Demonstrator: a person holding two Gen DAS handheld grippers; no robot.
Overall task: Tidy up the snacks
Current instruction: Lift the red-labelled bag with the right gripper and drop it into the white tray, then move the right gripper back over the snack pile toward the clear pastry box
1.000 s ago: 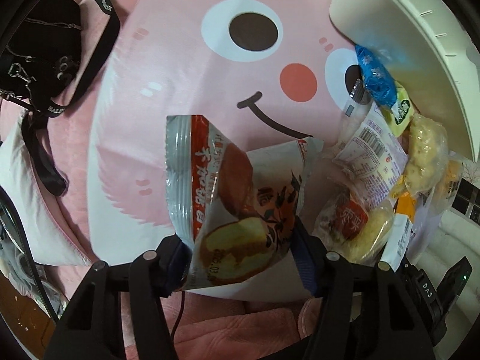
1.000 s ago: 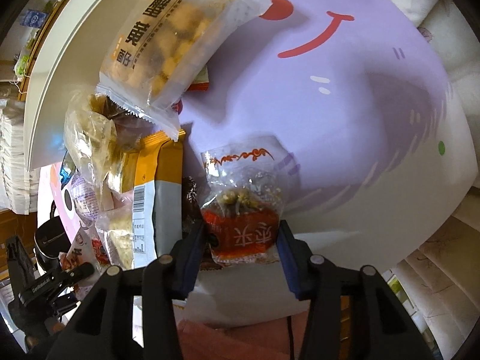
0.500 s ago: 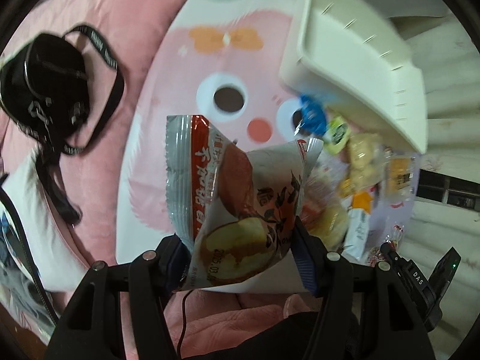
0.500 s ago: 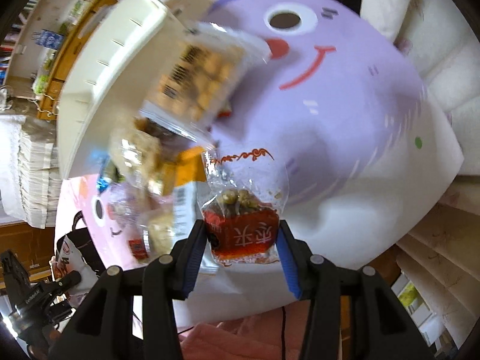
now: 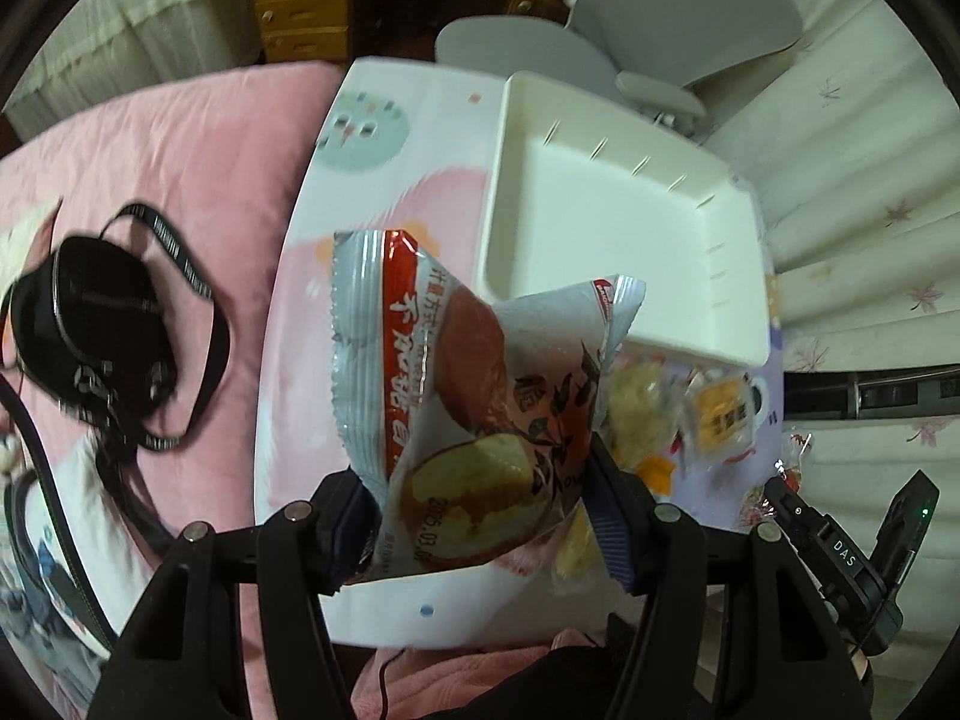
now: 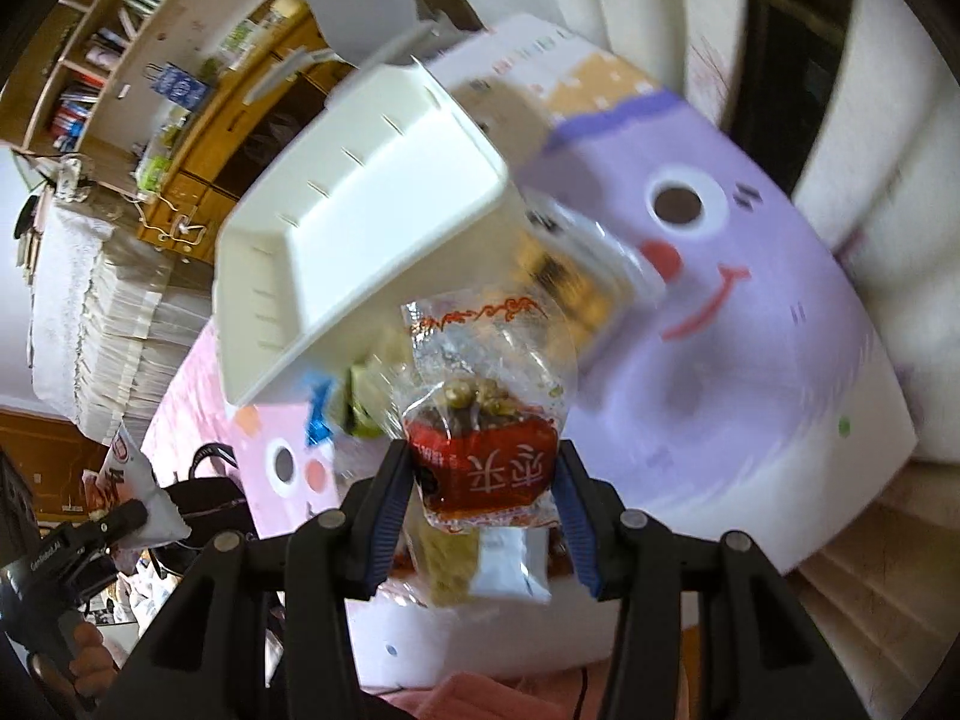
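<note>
Now both snacks are in the air over the cartoon mat [image 5: 288, 324]: the left gripper [image 5: 480, 516] pinches the cake packet [image 5: 468, 408] and the right gripper [image 6: 483, 492] pinches the clear nut packet [image 6: 486, 420], with the white bin [image 5: 606, 222], seemingly empty, at the mat's far edge beyond the snack pile [image 5: 678, 414]. Next, each packet needs carrying over the bin's rim before its jaws part. Compared with a second ago, both grippers are higher and tilted up, so the whole bin shows.
</note>
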